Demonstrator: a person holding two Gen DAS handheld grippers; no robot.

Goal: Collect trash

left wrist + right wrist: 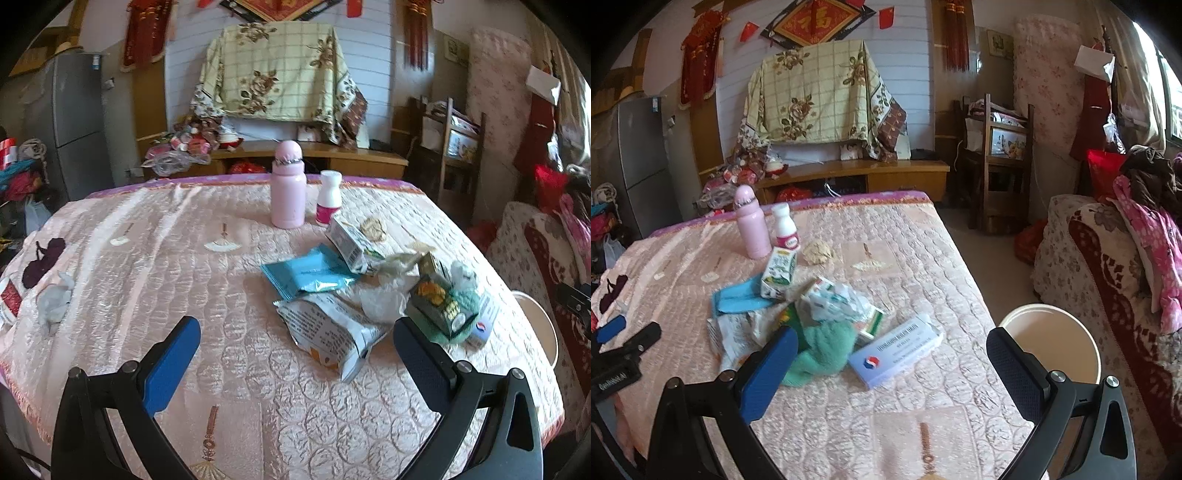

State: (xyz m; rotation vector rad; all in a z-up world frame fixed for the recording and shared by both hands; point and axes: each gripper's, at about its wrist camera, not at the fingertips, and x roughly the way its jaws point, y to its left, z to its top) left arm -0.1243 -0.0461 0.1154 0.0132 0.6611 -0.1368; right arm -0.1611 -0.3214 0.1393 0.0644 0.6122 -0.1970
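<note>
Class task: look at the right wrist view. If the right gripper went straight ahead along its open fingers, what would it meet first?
Probably the white flat box, which lies just ahead between the open fingers of the right gripper. The green cloth sits beside the left finger. Depth is unclear.

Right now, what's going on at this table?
Trash collection hasn't really begun. Both grippers, left and right, are open and hold nothing. A pile of wrappers and cartons lies on the table, with a white bucket beside its right edge.
</note>
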